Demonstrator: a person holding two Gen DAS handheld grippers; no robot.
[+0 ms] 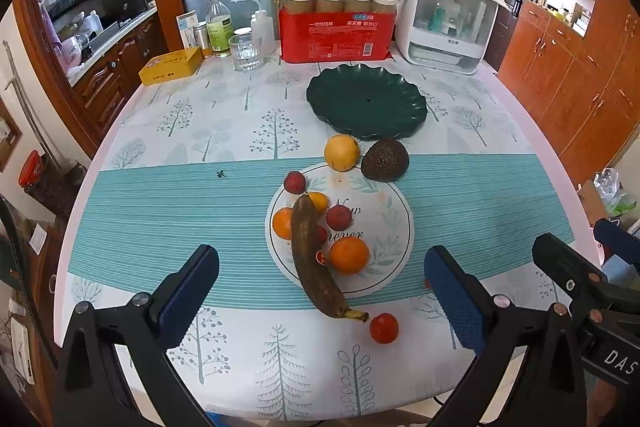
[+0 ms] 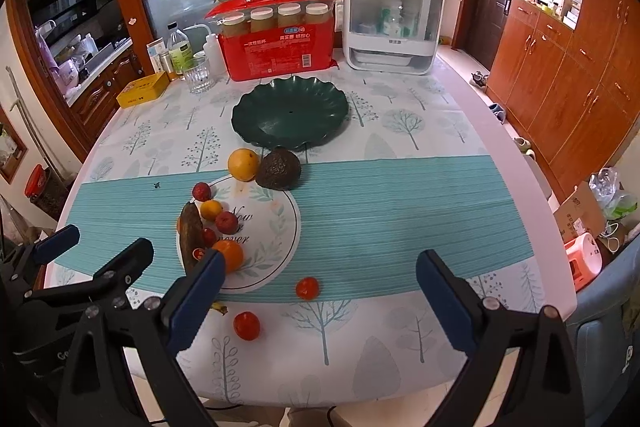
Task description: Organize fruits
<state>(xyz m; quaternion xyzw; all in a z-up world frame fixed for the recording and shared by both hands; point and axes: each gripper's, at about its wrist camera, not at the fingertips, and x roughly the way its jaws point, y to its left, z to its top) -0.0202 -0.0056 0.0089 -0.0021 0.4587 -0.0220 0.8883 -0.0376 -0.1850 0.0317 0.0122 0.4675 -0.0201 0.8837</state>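
An empty dark green scalloped plate (image 1: 366, 101) (image 2: 290, 111) sits at the table's far middle. In front of it lie a yellow orange (image 1: 341, 152) (image 2: 243, 164) and a dark avocado (image 1: 385, 159) (image 2: 278, 169). On the round printed mat (image 1: 384, 227) (image 2: 272, 227) lie a browned banana (image 1: 314, 263) (image 2: 191, 233), oranges (image 1: 349, 255) (image 2: 229, 255) and small red fruits (image 1: 338, 217). Two red tomatoes (image 2: 247, 325) (image 2: 307, 288) lie near the front edge. My left gripper (image 1: 320, 291) and right gripper (image 2: 316, 299) are both open and empty, above the front of the table.
Along the back stand a red package of cups (image 1: 334, 23), a white cabinet appliance (image 1: 448, 19), a glass (image 1: 246, 53), bottles (image 1: 218, 27) and a yellow tin (image 1: 170, 66). Wooden cupboards (image 2: 560, 67) stand to the right. Bags and boxes (image 2: 588, 211) sit on the floor at right.
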